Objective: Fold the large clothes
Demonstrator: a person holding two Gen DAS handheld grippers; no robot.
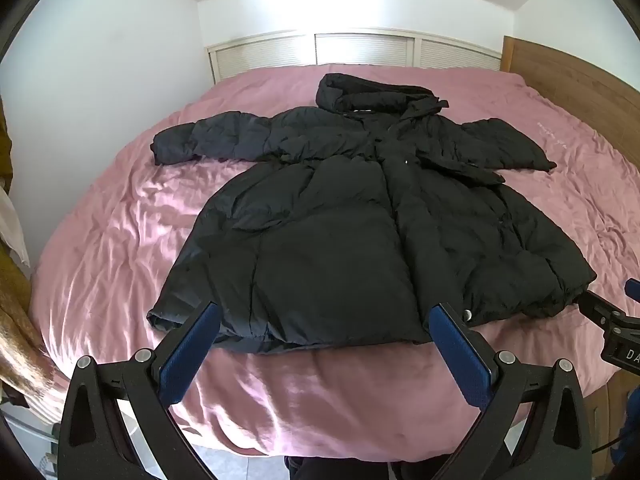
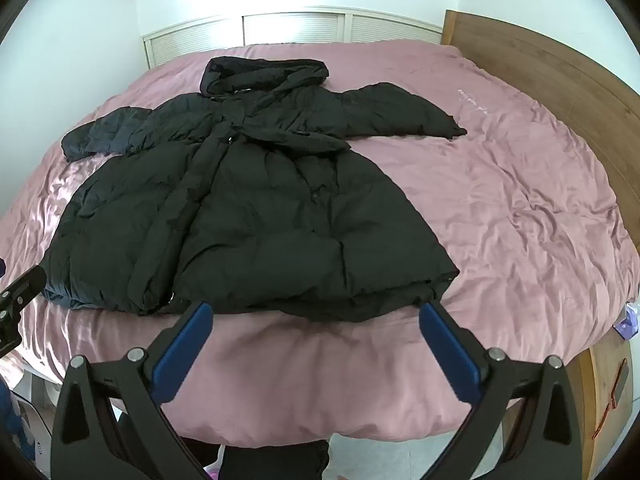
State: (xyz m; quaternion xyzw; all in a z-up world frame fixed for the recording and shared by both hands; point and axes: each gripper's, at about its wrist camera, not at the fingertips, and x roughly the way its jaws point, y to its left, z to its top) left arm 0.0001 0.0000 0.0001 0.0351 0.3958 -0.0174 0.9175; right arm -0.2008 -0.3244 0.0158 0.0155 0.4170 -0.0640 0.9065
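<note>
Left gripper (image 1: 324,320) held level at the near edge of the bed (image 1: 100,248), fingers spread wide, gripping nothing, tips just short of the hem. Right gripper (image 2: 316,316) likewise, jaws apart and empty, aimed at the hem's right corner. Black puffer coat (image 1: 340,240) spread flat on the pink duvet (image 2: 500,208), sleeves out, hood away. Faint white lettering on the duvet (image 2: 474,106), unreadable. "DA" visible on the right tool's body (image 1: 630,354).
</note>
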